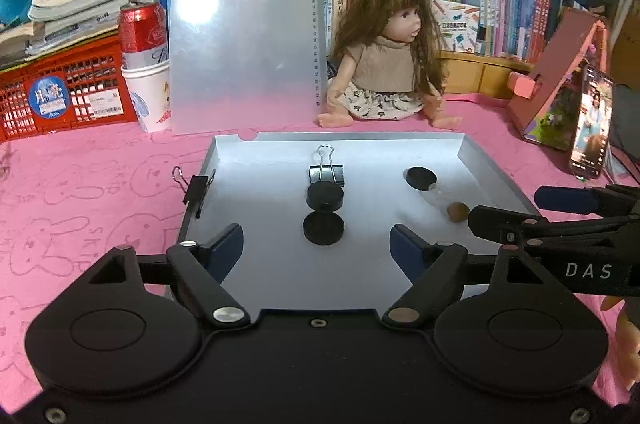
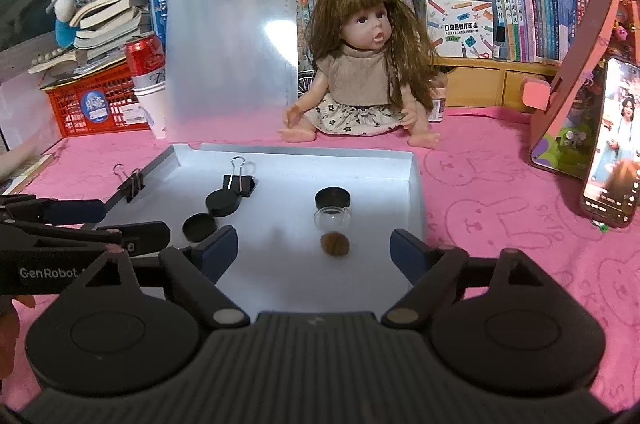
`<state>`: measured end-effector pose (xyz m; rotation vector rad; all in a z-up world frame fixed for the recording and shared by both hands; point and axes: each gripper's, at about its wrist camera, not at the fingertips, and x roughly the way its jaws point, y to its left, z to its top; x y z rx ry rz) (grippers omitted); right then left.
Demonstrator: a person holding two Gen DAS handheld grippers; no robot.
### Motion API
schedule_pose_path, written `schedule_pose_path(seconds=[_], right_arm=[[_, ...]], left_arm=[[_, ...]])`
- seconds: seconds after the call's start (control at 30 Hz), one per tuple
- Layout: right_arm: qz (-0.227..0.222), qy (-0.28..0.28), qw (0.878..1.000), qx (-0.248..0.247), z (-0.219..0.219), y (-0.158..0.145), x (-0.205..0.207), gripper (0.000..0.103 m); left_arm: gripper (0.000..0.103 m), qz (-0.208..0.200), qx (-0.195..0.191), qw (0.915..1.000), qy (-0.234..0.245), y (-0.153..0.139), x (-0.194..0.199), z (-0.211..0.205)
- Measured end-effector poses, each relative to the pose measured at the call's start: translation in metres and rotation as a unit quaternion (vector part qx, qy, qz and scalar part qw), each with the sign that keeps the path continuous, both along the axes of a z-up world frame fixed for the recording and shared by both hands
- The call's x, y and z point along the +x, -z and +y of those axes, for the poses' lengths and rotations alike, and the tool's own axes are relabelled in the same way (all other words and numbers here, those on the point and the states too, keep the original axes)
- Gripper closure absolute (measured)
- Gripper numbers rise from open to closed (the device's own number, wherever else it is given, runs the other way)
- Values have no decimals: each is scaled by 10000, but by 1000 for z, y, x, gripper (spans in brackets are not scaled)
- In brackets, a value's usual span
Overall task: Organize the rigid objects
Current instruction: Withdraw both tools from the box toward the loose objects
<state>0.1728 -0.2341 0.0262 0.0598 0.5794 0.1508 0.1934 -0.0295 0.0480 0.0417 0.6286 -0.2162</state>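
Both grippers over near edge of tray point(image 1: 496, 176). Left gripper point(image 1: 316, 244) jaws apart, nothing between; right gripper point(image 2: 314, 250) same. In tray: binder clip point(image 1: 326, 173), two black discs point(image 1: 324, 229), small jar point(image 2: 331, 218), brown nut point(image 2: 335, 244). Second clip point(image 1: 196, 188) bites the tray's left wall. Right view alone shows the jar's clear glass body plainly.

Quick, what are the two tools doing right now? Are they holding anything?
Left tool: open, holding nothing, above the tray.
Right tool: open, holding nothing.
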Motion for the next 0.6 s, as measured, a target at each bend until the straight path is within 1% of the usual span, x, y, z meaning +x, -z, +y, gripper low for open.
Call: schedule_pose_path(seconds=[0.23, 0.37, 0.6], right_arm=[[-99, -142, 9998, 64, 1, -6, -24, 8], [-155, -248, 9995, 83, 2, -8, -38, 1], [-266, -420, 9987, -57, 5, -7, -64, 0]], left_arm=[[21, -80, 6, 9999, 80, -5, -28, 4], [21, -131, -16, 9999, 110, -6, -43, 6], [21, -203, -6, 9997, 159, -3, -73, 12]])
